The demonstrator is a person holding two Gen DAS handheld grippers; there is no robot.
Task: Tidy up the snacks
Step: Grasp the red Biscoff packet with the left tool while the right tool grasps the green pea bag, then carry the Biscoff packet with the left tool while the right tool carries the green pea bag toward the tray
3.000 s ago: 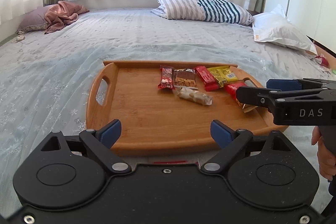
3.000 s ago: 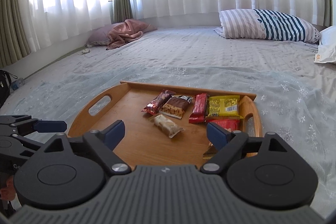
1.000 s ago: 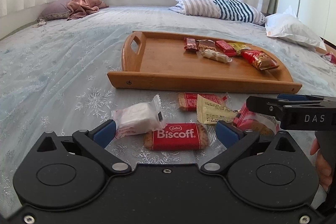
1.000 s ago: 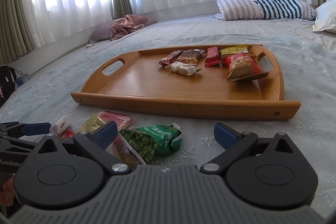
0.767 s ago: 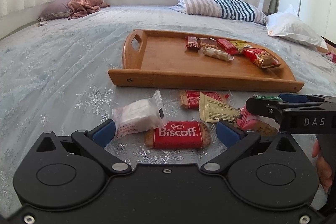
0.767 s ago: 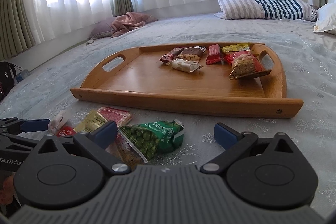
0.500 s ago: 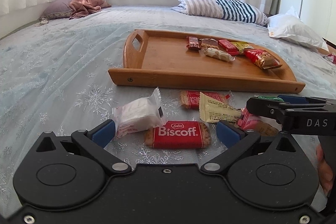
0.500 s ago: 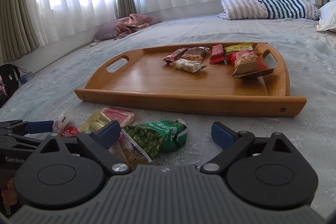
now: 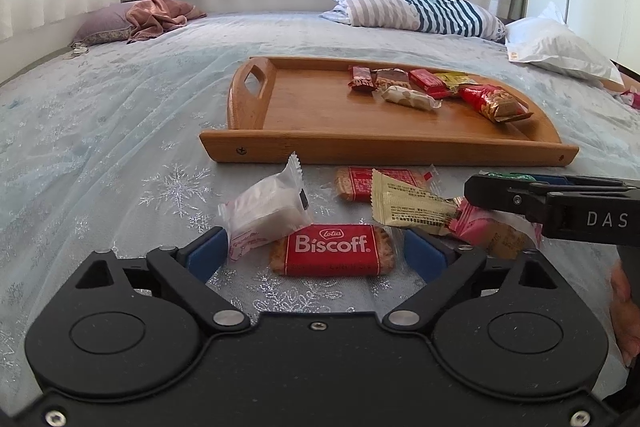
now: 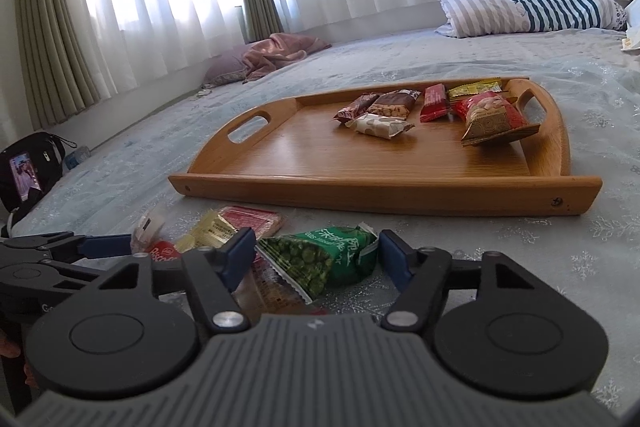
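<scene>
The wooden tray serves as the landmark; every loose snack lies on the bed on its near side, not yet inside it.

Furthest left of the loose group is the white wrapped cake, near the tray's front rail. Just right of it, and furthest from the rail, the Biscoff biscuit lies flat between the wide-spread fingers of the left hand-held gripper, which holds nothing. To take it well, I judge the fingers should drop level with the bedcover and close across the biscuit's short ends without catching the cake's crimped edge, which overlaps its left corner.

Further right sit a red biscuit pack just in front of the rail, a yellow sachet overlapping it, then a pink packet.

Rightmost, off the tray's near right portion, the green pea packet lies between the fingers of the right hand-held gripper, also open and not yet gripping. A squeeze across the bag's middle looks safest, since the bag is soft.

Six snacks already lie on the tray's far right part.
</scene>
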